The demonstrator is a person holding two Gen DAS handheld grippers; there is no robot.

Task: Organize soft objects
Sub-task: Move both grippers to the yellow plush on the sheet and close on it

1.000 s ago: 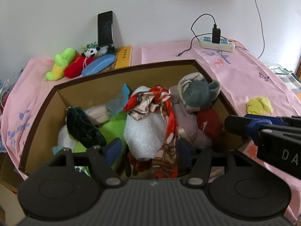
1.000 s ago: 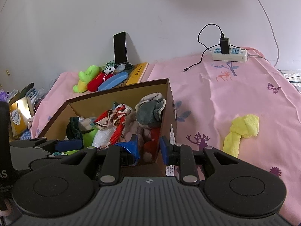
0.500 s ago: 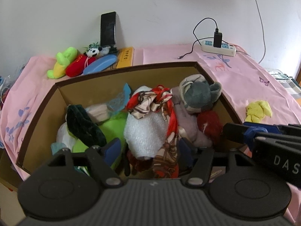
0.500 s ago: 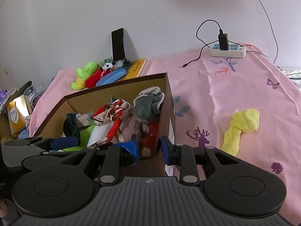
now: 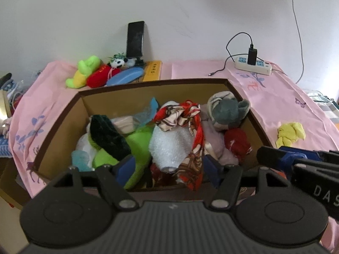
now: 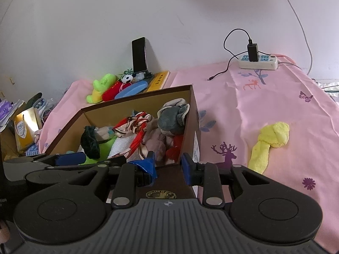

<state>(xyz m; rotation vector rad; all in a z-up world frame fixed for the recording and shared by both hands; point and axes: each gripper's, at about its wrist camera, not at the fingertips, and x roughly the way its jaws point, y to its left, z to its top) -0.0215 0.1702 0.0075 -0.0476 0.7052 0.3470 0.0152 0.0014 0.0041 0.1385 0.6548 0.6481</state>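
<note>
On the pink printed bedsheet (image 6: 264, 110), an open brown cardboard box (image 5: 118, 103) is sitting packed with soft things: a red-and-cream patterned scarf (image 5: 186, 116) is draping over a white fluffy bundle (image 5: 169, 146), a grey plush toy (image 5: 226, 112) is resting against the right wall, and a dark green furry piece (image 5: 108, 135) is lying over a bright green plush (image 5: 137, 144). The left gripper (image 5: 169, 166) is hovering at the box's near edge with its blue-padded jaws standing wide and holding nothing, the scarf and white bundle lying just ahead between them. The right gripper (image 6: 168, 165) is standing over the box's near right corner, its jaws apart at a narrower gap and likewise holding nothing. A yellow fleecy cloth (image 6: 269, 144) is lying on the sheet to the right of the box, well apart from both tools. Against the back wall, a white power strip (image 6: 258, 62) and an upright black phone (image 6: 138, 54) are sitting.
</note>
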